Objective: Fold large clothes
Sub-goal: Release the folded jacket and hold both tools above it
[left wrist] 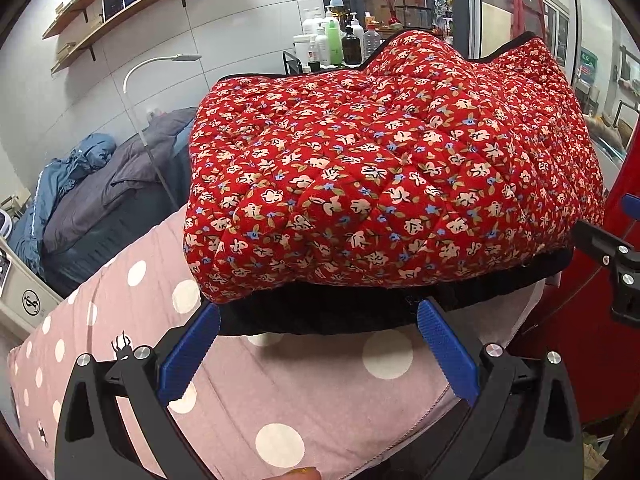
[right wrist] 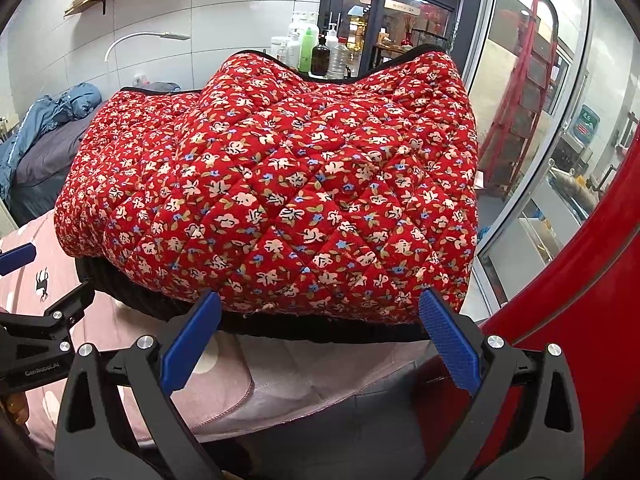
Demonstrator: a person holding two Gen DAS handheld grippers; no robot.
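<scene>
- The pile of grey and blue bedding point(left wrist: 100, 184) lies far off to the left, well apart from the work and no hindrance.
- The pink spotted cover point(left wrist: 280, 392) runs under everything; bare cover shows to the left and in front of the garment.
- The left gripper point(left wrist: 318, 316) is spread wide and holds nothing. Its blue tips sit just at the near edge of the jacket, by the black lining point(left wrist: 320, 316) that peeps out along the bottom.
- The red flowered quilted jacket point(left wrist: 392, 168) lies straight ahead of both grippers as a thick, puffy bundle on the cover. Its long axis seems to run left to right across both views, with the near hem facing the grippers.
- The right gripper point(right wrist: 320, 312) is likewise spread and empty, its tips just at the near hem, towards the jacket's right end. In its view the jacket point(right wrist: 280, 184) fills the middle, with the left gripper's frame showing at the far left edge.
- Both grippers stand about equally near the hem, side by side, so I judge either could close on it, or both together for another fold or a press flat.
- The bottles point(right wrist: 316, 52) stand behind the jacket, beyond its far edge, clear of any near-side grasp.
- A red curved surface point(right wrist: 580, 280) sits close at the right, near the jacket's right end; I judge it the one thing that could crowd the right gripper.
</scene>
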